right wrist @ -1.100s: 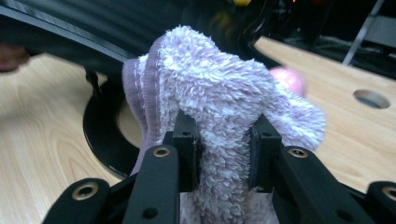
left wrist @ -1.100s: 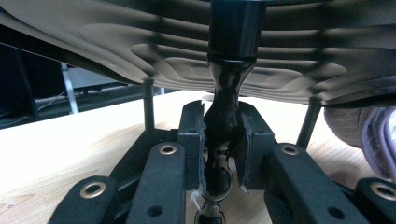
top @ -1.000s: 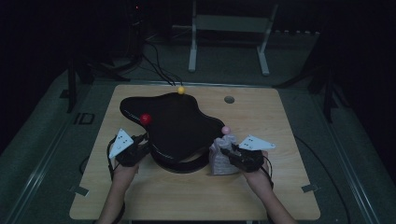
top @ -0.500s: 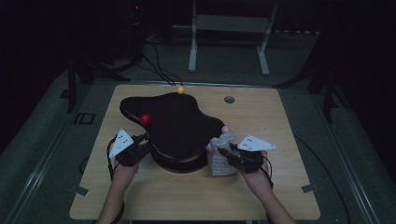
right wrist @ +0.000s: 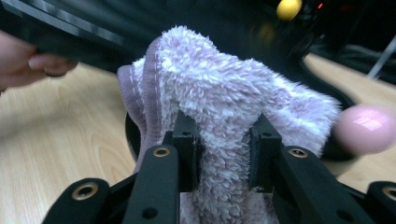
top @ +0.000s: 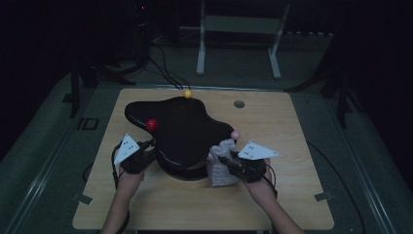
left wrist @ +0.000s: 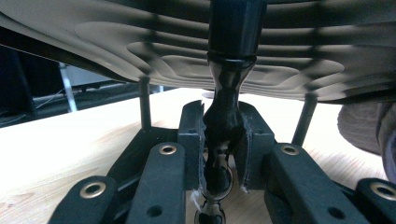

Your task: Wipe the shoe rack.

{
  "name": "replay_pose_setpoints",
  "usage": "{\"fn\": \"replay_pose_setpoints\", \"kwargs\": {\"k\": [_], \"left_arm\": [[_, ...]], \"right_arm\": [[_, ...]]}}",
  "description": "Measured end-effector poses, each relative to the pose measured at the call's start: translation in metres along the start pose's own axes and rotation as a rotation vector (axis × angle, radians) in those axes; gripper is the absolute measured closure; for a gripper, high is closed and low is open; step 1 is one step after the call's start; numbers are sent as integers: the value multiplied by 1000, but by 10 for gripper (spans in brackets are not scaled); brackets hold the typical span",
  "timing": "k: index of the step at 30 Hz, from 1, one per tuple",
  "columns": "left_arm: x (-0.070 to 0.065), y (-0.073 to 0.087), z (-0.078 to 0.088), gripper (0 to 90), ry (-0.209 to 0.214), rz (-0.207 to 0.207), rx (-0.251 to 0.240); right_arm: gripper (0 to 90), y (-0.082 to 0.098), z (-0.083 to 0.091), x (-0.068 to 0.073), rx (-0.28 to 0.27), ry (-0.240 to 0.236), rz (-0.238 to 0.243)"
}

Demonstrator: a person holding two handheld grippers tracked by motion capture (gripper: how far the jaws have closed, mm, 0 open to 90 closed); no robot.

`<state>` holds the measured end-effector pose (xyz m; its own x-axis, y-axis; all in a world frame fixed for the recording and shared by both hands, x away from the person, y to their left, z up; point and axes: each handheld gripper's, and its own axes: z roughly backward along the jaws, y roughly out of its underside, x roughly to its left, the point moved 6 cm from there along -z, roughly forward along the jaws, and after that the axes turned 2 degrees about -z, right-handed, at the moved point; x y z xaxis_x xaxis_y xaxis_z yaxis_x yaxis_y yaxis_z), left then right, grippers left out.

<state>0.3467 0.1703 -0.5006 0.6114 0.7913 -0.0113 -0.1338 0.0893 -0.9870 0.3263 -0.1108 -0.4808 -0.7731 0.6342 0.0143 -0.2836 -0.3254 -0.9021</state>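
The right gripper (right wrist: 223, 154) clamps a fluffy lilac cloth (right wrist: 219, 88) bunched between its jaws, just beside the black stand (top: 182, 129). The left gripper (left wrist: 223, 149) grips what looks like the stand's black post (left wrist: 223, 112) under its top.

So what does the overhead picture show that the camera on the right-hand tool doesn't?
High view alone: the red ball on the black tray, the left gripper at its edge, and a round hole in the table.

Right gripper view alone: the right gripper seen close, its jaws shut on the fluffy weave of the cloth.

Both: the cloth, the pink ball, the yellow ball and the wooden table.
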Motion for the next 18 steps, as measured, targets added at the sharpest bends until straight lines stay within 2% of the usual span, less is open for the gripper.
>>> {"fn": "replay_pose_setpoints", "kwargs": {"k": [2,3,7,10,13,16,18], "left_arm": [[0,0,0,746,0,2,-6],[0,1,0,746,3,10,-10],[-1,0,0,746,-1,5,-4],[-1,0,0,745,-12,-5,6],[0,1,0,746,-4,14,-8],[-1,1,1,746,-10,5,-1],[-2,0,0,746,-6,0,-1]], "right_arm": [[698,5,-3,3,10,-1,-14],[698,4,-2,5,9,12,-5],[698,-14,7,11,-63,-10,-1],[699,-16,1,19,-44,-21,26],[698,-5,-4,23,-15,-20,37],[698,-3,-2,23,4,-23,28],[698,-12,5,25,-31,-28,20]]}}
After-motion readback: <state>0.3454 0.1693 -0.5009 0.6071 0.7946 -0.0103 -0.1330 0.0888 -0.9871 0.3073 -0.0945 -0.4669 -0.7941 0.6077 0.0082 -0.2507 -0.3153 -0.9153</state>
